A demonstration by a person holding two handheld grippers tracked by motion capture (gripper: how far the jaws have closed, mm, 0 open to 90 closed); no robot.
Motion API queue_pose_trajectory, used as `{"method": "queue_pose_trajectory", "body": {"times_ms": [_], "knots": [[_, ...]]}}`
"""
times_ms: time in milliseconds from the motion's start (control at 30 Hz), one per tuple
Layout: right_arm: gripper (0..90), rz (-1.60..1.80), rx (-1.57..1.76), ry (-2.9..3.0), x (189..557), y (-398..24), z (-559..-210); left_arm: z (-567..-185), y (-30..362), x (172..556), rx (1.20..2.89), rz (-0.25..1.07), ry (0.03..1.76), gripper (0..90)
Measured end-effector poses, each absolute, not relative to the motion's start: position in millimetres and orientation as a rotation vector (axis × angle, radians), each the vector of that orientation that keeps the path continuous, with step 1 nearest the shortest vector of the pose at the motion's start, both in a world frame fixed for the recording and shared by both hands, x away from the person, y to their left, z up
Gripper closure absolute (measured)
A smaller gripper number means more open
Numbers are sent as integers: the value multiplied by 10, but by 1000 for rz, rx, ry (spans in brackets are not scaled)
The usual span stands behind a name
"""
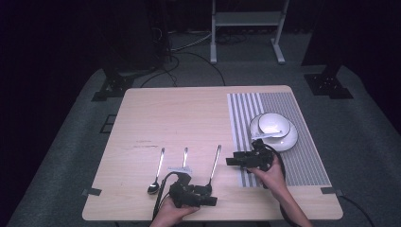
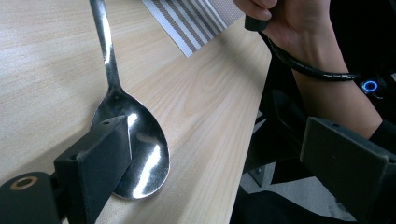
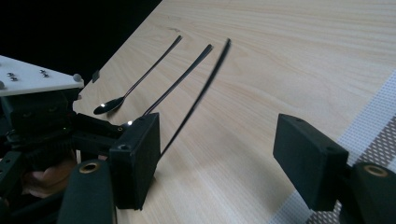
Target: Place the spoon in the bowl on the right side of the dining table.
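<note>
Three metal spoons lie side by side on the wooden table [image 1: 179,118]: a left spoon [image 1: 156,174], a middle spoon [image 1: 185,157] and a right spoon [image 1: 215,162]. My left gripper [image 1: 210,194] rests near the front edge, open, at the bowl of the right spoon [image 2: 137,149]. One of its fingers [image 2: 100,161] lies over that bowl's edge and the other hangs past the table edge. My right gripper [image 1: 233,160] hovers open just right of the spoons, jaws pointing left with nothing between them. In the right gripper view [image 3: 219,140] all three spoon handles run ahead, the right spoon [image 3: 201,93] nearest.
A striped grey-and-white placemat [image 1: 305,156] covers the table's right side. On it a white bowl [image 1: 274,124] sits in a white plate [image 1: 289,140]. A white stand [image 1: 246,21] and cables are on the floor beyond the table.
</note>
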State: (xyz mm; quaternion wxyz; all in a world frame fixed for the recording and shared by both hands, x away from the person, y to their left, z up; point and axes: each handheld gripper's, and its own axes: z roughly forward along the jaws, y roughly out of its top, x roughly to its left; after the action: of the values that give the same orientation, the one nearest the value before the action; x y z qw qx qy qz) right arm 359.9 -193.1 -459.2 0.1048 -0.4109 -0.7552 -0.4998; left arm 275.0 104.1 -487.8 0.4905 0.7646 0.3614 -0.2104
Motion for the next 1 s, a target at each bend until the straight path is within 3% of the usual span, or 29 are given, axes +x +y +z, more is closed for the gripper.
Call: {"method": "queue_pose_trajectory", "body": {"times_ms": [467,1000], "knots": [[325,-1463,-1210,-2210,3724,-1786,-4630,-4876,1043,2751,1857,-511,880,72],[547,-1458,-1231,-2183,3812,-1626,-4620,-4878,1043,2752,1858,-510,878,73]]}}
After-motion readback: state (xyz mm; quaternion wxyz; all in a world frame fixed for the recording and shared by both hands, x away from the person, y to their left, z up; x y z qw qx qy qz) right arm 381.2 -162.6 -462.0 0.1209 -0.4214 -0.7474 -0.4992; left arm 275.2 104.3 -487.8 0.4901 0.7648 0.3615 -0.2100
